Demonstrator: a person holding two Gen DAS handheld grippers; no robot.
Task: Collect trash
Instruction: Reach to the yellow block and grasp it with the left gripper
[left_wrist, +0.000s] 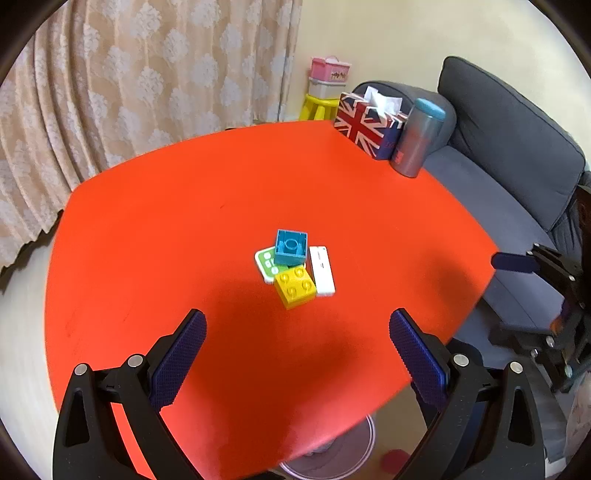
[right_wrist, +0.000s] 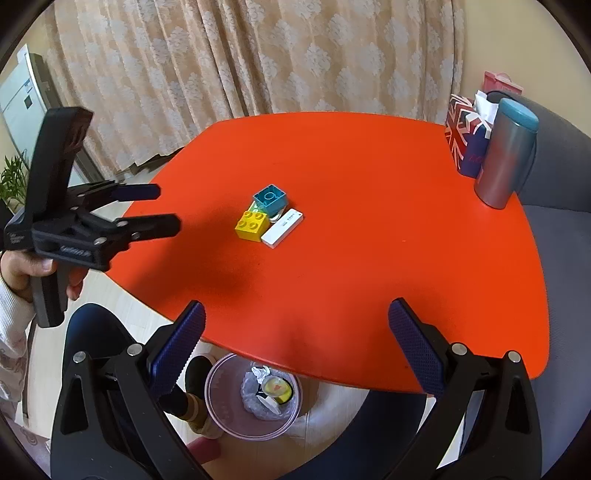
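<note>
- Orange table (left_wrist: 166, 229); small cluster at its middle: blue brick (left_wrist: 291, 248) tipped open side up, yellow brick (left_wrist: 294, 286) touching it on the near side, white flat stick-shaped item (left_wrist: 322, 270) lying alongside both, green-and-white card (left_wrist: 266, 263) partly under the bricks.
- Left gripper (left_wrist: 297, 325): jaws spread wide, nothing between them, pads clear of the table. Cluster lies ahead of the fingertips, near the centre line, apart from both pads.
- Right gripper (right_wrist: 296, 319): jaws likewise wide apart, holding nothing. It hangs over the table's near edge; the cluster sits well ahead and slightly left of centre.
- In the right wrist view the left gripper (right_wrist: 168, 208) shows from the side, gripped by a hand (right_wrist: 22, 266), fingers parted, pointing toward the cluster but short of it.
- Clear bin (right_wrist: 225, 413) on the floor below the near table edge, between the right gripper's fingers in the view; crumpled wrap and a yellow round item inside.
- Far right corner of the table: Union Jack tissue box (left_wrist: 364, 125) with a grey tumbler (left_wrist: 417, 142) just beside it.
- Grey sofa (left_wrist: 509, 147) beyond the table; patterned curtain (left_wrist: 129, 85) behind.
</note>
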